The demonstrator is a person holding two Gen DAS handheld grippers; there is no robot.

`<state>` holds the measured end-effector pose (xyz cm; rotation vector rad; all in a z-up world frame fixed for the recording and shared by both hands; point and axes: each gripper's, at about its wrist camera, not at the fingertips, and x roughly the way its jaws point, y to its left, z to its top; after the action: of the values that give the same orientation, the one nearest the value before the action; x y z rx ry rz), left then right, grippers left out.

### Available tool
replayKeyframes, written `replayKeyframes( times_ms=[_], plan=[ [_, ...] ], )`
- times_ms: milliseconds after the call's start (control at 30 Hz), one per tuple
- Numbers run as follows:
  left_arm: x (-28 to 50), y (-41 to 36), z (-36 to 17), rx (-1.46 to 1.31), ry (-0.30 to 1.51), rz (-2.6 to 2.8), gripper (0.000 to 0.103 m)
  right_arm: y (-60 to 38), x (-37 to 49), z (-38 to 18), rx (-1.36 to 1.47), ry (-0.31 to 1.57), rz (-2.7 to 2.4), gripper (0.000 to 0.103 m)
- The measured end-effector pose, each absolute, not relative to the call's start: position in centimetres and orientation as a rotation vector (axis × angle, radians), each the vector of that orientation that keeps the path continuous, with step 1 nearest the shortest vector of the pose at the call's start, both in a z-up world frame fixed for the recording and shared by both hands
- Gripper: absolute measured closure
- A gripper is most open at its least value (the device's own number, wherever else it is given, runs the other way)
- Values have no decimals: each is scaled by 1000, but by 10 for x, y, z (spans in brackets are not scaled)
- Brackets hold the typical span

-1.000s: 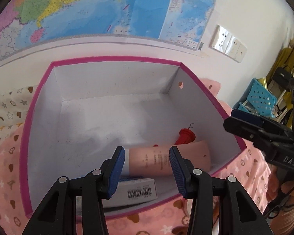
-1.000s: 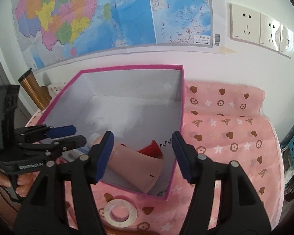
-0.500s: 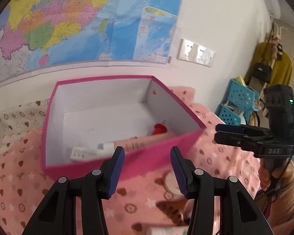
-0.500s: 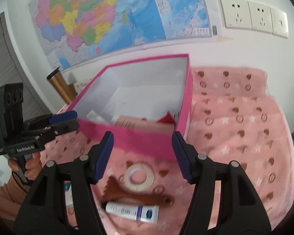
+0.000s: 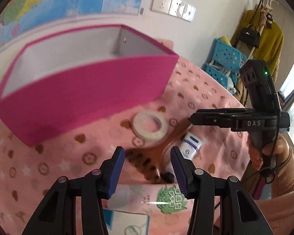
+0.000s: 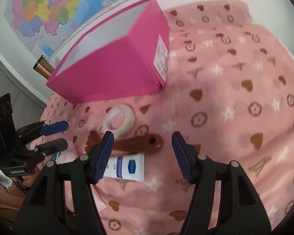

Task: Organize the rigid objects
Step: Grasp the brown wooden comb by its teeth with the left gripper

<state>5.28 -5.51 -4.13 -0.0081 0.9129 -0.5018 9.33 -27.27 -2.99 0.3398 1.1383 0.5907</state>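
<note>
- Left gripper [image 5: 147, 162]: fingers spread, nothing between them, above the brown comb [image 5: 147, 162].
- Pink box [image 6: 109, 68] sits on the pink blanket [image 6: 235, 98].
- Tape roll [image 6: 118, 120], comb, white tube [image 6: 127, 166] lie before the box.
- Right gripper [image 6: 143, 152]: fingers spread, empty, over the comb handle.

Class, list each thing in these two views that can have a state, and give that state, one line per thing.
Pink box: open, no lid, upright on the cloth.
Tape roll: lying flat.
Wooden comb: lying flat.
White tube: lying on its side.
Tissue pack: lying flat.
Left gripper: open, empty.
Right gripper: open, empty.
</note>
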Motion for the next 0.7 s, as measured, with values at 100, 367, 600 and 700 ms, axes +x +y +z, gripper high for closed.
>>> replayKeyframes(
  times_ms=[100, 367, 600, 700],
  plan=[
    [52, -58, -48, -12, 946, -506, 55, -270, 91, -34, 355, 1141, 609, 40],
    [54, -60, -67, -30, 1012, -519, 55, -264, 89, -42, 373, 1135, 626, 40],
    [58, -61, -71, -32, 1014, -517, 61, -266, 92, -41, 422, 1114, 645, 40],
    [60, -62, -74, -32, 1016, -508, 61, -268, 93, -38, 449, 1092, 661, 39]
  ],
)
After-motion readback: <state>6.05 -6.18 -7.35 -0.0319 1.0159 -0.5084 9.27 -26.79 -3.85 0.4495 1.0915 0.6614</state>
